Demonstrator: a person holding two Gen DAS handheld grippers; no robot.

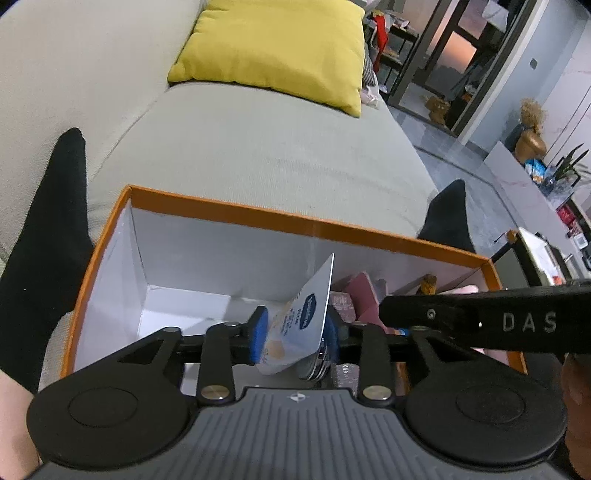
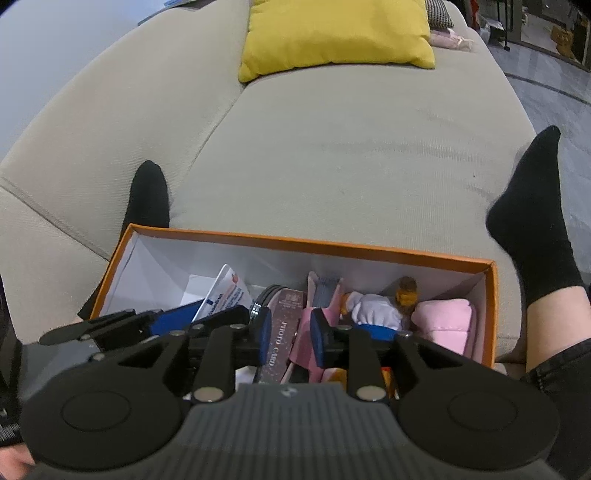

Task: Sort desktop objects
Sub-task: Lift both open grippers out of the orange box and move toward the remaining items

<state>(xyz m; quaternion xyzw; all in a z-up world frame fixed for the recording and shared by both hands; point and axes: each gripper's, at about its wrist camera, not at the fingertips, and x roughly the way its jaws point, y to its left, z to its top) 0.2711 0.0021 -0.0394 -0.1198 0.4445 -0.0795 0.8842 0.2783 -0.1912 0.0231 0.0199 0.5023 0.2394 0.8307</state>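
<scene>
An orange box (image 1: 258,210) with white inner walls rests on a grey sofa between a person's legs. My left gripper (image 1: 295,338) hangs over it, open; a white Vaseline tube (image 1: 306,321) stands tilted between the blue pads, leaning toward the right one. My right gripper (image 2: 291,338) is open low over the box's (image 2: 332,245) crowded right half. A brown "PHOTO CARD" case (image 2: 280,332) and a pink item (image 2: 304,332) stand between its pads. The tube (image 2: 225,290) also shows in the right wrist view. The right gripper's black body (image 1: 480,321) crosses the left wrist view.
The box also holds a small doll (image 2: 380,306) and a pink padded case (image 2: 447,321); its left end shows bare white floor (image 1: 184,310). Feet in black socks (image 2: 147,199) (image 2: 532,221) flank the box. A yellow cushion (image 2: 332,33) lies at the sofa's far end.
</scene>
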